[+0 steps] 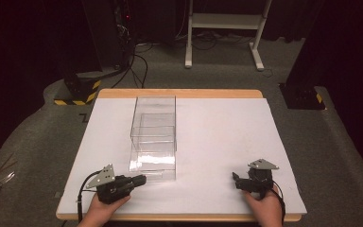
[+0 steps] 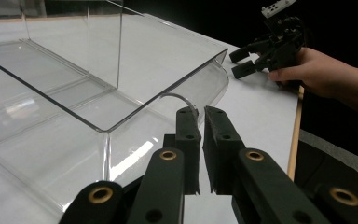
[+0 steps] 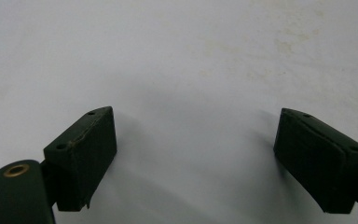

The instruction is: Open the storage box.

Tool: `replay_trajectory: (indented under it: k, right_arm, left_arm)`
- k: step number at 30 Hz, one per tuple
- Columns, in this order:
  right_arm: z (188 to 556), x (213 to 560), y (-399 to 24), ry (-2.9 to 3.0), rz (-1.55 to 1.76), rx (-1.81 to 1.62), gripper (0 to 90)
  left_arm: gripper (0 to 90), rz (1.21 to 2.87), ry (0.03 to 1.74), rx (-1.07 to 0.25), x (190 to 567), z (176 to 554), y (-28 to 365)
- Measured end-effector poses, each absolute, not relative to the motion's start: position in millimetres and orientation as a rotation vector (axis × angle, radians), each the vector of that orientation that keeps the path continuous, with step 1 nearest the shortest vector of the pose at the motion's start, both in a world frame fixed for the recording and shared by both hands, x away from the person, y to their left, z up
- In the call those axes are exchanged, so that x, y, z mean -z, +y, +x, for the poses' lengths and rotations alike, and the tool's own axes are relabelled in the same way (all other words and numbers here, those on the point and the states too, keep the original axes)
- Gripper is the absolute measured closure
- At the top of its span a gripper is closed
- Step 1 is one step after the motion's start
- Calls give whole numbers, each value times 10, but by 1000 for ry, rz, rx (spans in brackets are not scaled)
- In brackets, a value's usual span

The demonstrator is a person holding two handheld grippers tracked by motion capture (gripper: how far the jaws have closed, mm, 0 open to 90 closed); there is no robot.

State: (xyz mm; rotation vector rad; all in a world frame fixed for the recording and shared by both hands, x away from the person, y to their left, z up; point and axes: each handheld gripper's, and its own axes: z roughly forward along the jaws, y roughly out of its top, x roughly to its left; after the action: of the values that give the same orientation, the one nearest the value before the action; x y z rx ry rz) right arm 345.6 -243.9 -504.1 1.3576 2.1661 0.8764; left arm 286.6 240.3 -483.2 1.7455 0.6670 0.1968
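Now the left hand-held gripper sits just beside the clear plastic box's near corner, jaws nearly together, nothing between them. Across the white bench, the right hand-held gripper hovers with jaws spread wide, empty.

A clear box is placed on the table, left of centre. The left gripper is positioned at its near left corner. The right gripper is positioned well apart, near the table's near right edge.
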Motion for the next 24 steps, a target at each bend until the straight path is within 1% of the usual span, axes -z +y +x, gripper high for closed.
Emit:
replay_trajectory:
  k: [9, 11, 12, 14, 21, 24]
  right_arm:
    - [3456, 5041, -2438, 2166, 1357, -876, 132]
    - [3456, 5041, -2438, 2166, 1357, -876, 132]
    - [3456, 5041, -2439, 2166, 1357, -876, 132]
    - [3456, 5041, -2439, 2166, 1357, -876, 132]
    - [3456, 5040, -2439, 2166, 1358, -876, 132]
    - [3457, 5041, -2439, 2167, 1358, -877, 132]
  left_arm:
    - [843, 1745, 663, -199, 4860, 2789, 2443]
    - [786, 1744, 667, -217, 4852, 2761, 2450]
    - [786, 1744, 669, -232, 4839, 2740, 2461]
    - [734, 1738, 682, -269, 4790, 2689, 2493]
    - [724, 1703, 671, -298, 4688, 2633, 2579]
    - [714, 1670, 667, -332, 4614, 2621, 2606]
